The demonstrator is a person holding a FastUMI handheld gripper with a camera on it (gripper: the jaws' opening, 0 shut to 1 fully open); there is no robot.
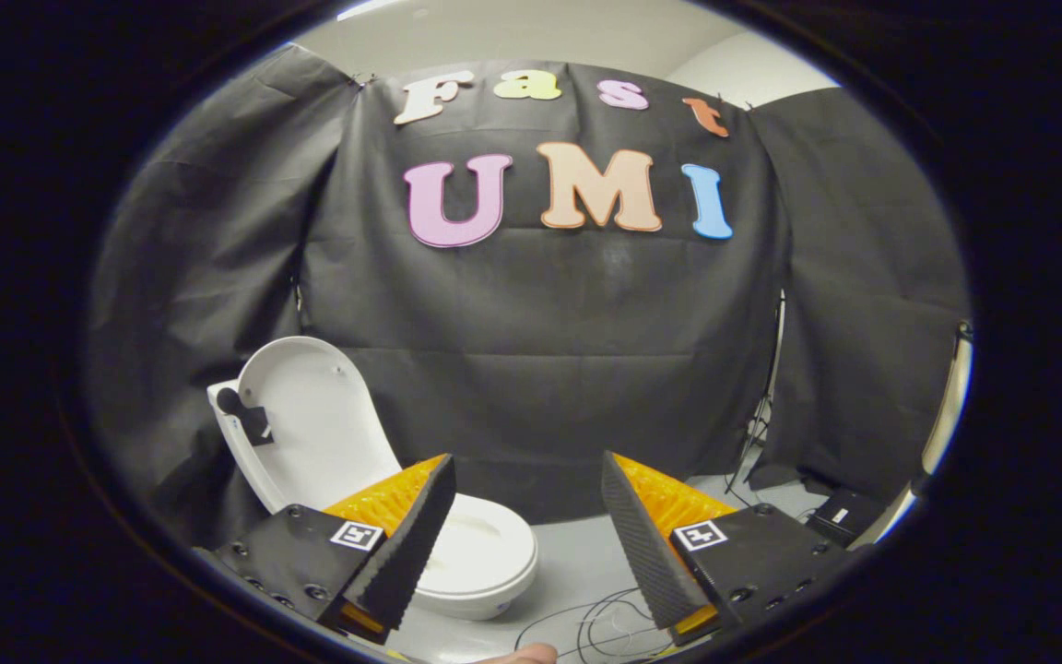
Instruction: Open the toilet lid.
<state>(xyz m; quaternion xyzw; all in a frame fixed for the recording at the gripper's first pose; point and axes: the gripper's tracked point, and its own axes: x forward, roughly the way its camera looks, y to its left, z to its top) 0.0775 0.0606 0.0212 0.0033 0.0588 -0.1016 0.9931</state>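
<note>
With the lid [310,420] already raised and leaning back against the black cloth wall [568,369], the toilet [480,553] sits on the grey floor [577,563] at about ten o'clock from the gripper [526,535]; fingers [411,544] spread wide, holding nothing, well apart from lid and seat; left finger overlaps the seat's near side; thin black cables [586,622] lie on the floor between the fingers; a small black box [840,515] sits at two o'clock by the wall.
</note>
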